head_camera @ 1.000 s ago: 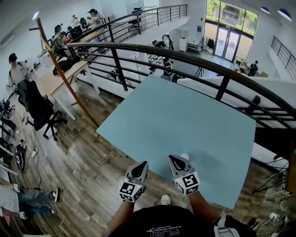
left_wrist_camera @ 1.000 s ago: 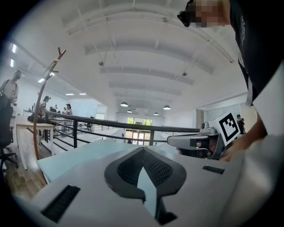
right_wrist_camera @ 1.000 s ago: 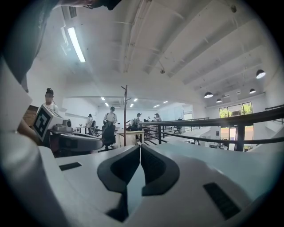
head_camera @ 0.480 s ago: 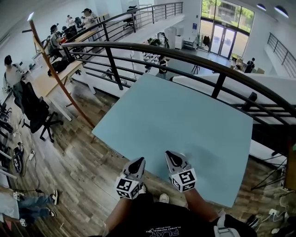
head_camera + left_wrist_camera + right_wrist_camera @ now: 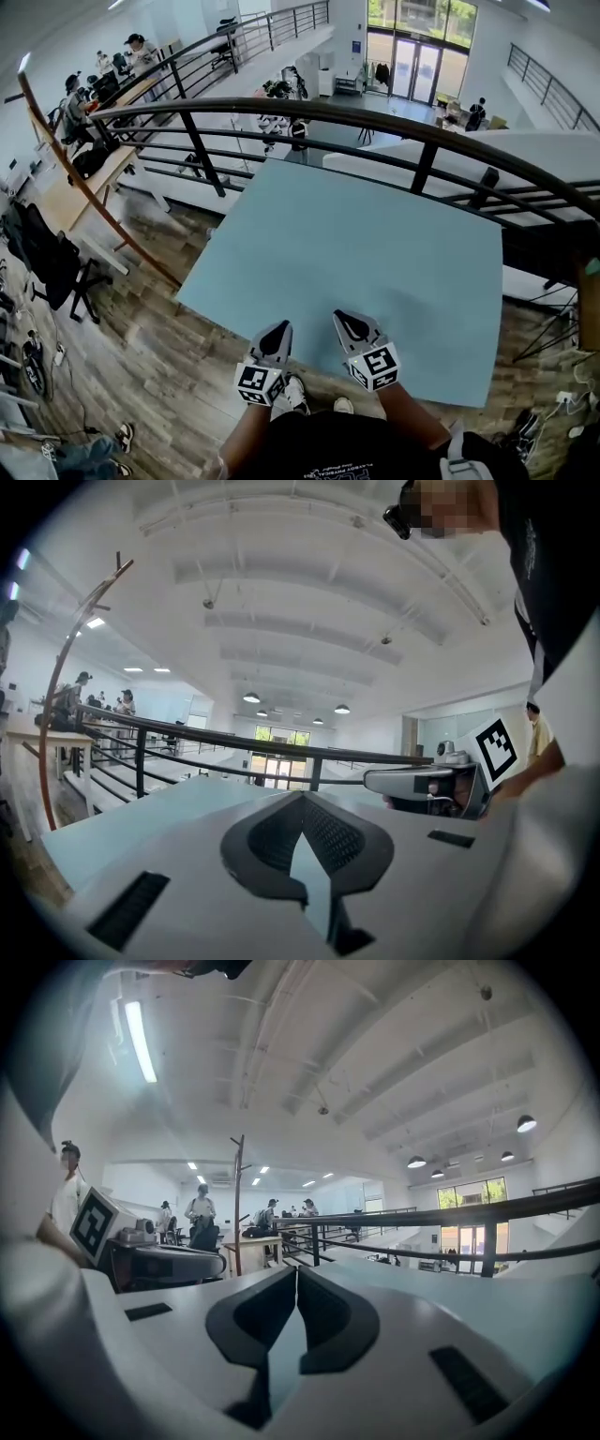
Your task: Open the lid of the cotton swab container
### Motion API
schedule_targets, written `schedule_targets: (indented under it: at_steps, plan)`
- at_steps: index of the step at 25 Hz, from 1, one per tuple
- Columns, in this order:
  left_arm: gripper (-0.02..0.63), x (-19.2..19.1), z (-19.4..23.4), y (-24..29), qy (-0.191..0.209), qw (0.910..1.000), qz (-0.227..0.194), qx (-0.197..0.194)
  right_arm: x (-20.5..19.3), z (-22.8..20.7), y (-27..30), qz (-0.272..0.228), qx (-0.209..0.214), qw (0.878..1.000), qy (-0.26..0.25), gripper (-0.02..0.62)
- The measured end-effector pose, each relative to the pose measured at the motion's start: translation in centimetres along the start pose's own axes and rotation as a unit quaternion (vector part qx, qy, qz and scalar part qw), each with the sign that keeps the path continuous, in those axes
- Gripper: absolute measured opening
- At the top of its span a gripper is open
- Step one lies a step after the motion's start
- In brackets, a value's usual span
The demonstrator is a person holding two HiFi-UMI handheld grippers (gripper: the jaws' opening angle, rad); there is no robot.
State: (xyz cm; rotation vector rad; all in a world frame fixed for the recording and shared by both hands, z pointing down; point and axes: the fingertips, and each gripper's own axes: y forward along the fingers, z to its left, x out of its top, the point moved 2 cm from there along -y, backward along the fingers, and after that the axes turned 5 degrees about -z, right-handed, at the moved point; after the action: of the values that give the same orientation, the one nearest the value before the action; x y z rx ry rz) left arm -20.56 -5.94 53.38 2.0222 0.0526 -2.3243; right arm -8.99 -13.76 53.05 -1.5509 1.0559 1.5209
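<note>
Two tools are held side by side at the near edge of the pale blue desk (image 5: 356,244): left tool (image 5: 280,330), right tool (image 5: 340,319). Jaws of both are pressed together, nothing clamped. Cotton swab container is seen in no view, so its look and place cannot be told. Forearms are cut off by the lower frame edge. Desk's far edge is crossed by black railing (image 5: 309,111). Against earlier frames, desk and railing are shifted left in head view; tools are kept together, jaws unchanged.

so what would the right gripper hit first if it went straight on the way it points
Nothing nearby: the right gripper points across the bare blue table. Past its far edge the black railing seems first; depth unclear.
</note>
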Motion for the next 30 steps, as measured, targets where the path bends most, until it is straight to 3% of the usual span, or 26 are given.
schedule_targets:
  at_steps: [12, 23, 30]
  plan:
    - [0.012, 0.4, 1.9, 3.2, 0.005, 0.9942, 0.022, -0.105, 0.3, 0.3, 2.4, 0.014, -0.057, 0.998, 0.001, 0.020]
    - [0.012, 0.3, 1.4, 5.3, 0.008, 0.9792, 0.037, -0.199, -0.7, -0.3, 0.5, 0.029, -0.147, 0.989, 0.010, 0.020]
    - [0.012, -0.9, -0.2, 7.5, 0.012, 0.9746, 0.046, -0.219, -0.8, -2.0, -1.3, 0.027, -0.172, 0.985, 0.006, 0.020]
